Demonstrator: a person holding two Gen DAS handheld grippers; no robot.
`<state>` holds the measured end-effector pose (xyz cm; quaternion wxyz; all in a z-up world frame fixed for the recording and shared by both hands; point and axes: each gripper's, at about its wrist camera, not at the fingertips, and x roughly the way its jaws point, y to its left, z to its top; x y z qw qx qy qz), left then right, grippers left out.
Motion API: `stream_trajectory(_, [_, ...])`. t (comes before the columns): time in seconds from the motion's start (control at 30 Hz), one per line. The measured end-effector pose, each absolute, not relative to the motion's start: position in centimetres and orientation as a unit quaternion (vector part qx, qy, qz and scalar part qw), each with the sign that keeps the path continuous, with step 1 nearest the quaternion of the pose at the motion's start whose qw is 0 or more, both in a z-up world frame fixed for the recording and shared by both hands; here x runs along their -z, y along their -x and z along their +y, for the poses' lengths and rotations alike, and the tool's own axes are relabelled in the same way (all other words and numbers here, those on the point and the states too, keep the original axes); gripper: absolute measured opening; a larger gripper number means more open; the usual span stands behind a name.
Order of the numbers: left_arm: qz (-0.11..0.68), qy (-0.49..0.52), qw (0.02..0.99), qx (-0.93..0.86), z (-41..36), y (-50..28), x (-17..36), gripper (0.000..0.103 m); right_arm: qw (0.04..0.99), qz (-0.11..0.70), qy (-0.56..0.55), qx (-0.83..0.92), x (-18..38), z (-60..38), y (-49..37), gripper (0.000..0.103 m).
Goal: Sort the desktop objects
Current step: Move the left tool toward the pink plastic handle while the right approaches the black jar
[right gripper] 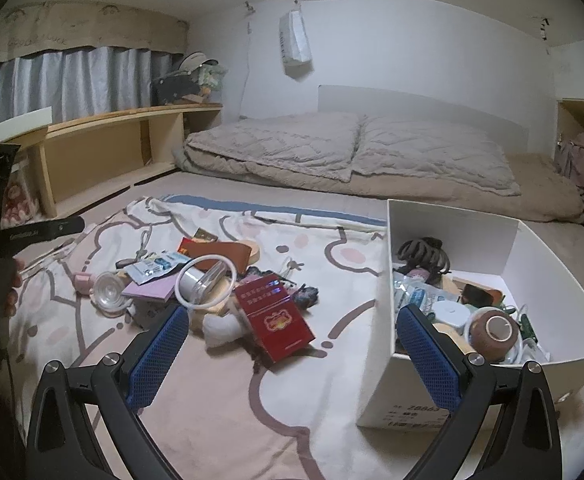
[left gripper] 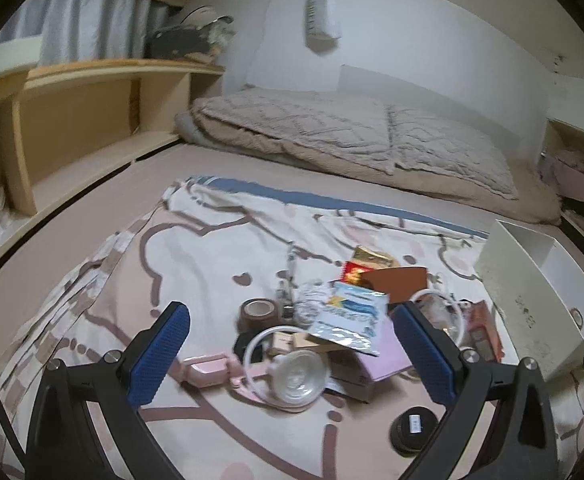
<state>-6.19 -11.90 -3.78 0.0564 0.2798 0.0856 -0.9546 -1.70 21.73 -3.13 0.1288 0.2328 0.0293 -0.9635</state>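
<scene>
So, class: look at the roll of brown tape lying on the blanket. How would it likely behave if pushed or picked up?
The roll of brown tape lies flat on its side, so a push would probably slide it rather than roll it. Its ring shape looks stiff enough to pinch across the rim. The soft, wrinkled blanket beneath may snag it.

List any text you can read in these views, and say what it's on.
"78863", partly cut off: front of the white cardboard box.
Lines under it: too blurred.
Red cigarette pack: gold emblem and characters, unreadable.
Blue-and-white sachet: print blurred.
Black jar white label: unreadable.
</scene>
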Motion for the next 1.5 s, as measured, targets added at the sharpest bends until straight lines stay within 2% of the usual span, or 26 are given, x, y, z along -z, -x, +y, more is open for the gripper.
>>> stream_trajectory(0.57, [0.122, -0.390, 0.147, 0.901, -18.0, 8.6, 9.8, 0.102, 0.163, 0.053, -0.281, 0.944, 6.2, 17.7, 2.3, 0.103])
stream_trajectory(0.97, [0.079, -0.434, 0.168, 0.882, -17.8, 10.0, 12.3, 0.102, 0.178, 0.054, -0.314, 0.931, 8.3, 14.9, 3.5, 0.103])
stream_trajectory(1.1, [0.093, -0.431, 0.171, 0.881, -18.3, 10.9, 12.5, 0.102, 0.187, 0.040, -0.329, 0.925, 8.9, 14.1, 4.1, 0.103])
stream_trajectory(1.5, [0.060, -0.462, 0.200, 0.862, -18.3, 10.8, 13.7, 0.102, 0.209, -0.009, -0.375, 0.903, 10.4, 12.6, 5.5, 0.103])
